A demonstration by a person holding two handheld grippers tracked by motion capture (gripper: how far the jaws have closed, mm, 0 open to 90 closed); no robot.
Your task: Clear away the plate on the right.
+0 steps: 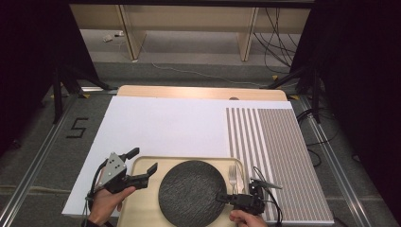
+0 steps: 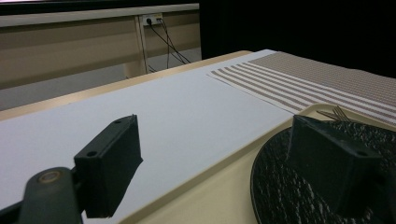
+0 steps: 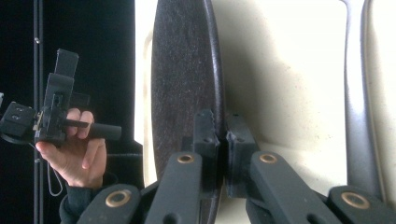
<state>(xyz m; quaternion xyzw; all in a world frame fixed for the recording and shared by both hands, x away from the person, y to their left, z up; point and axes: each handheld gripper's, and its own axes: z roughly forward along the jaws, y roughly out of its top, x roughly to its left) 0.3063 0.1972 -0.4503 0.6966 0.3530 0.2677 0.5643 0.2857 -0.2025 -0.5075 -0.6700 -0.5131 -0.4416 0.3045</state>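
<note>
A round black plate (image 1: pixel 191 191) (image 2: pixel 280 186) (image 3: pixel 182 70) lies on a beige tray (image 1: pixel 144 208) (image 2: pixel 219 196) (image 3: pixel 280 70) at the table's near edge. A silver fork (image 1: pixel 232 175) (image 2: pixel 338 113) (image 3: pixel 357 102) rests on the tray just right of the plate. My right gripper (image 1: pixel 221 196) (image 3: pixel 222 130) comes in from the right, and its jaws are pressed together on the plate's right rim. My left gripper (image 1: pixel 143 160) (image 2: pixel 219 168) hovers over the tray's far left corner. It is wide open and holds nothing, with one jaw above the white sheet and the other above the tray.
A white sheet (image 1: pixel 165 123) (image 2: pixel 177 107) covers the left and middle of the table. A striped placemat (image 1: pixel 279 156) (image 2: pixel 303 79) lies to the right of it. Wooden table edge (image 1: pixel 198 92) runs along the back; floor cables lie beyond.
</note>
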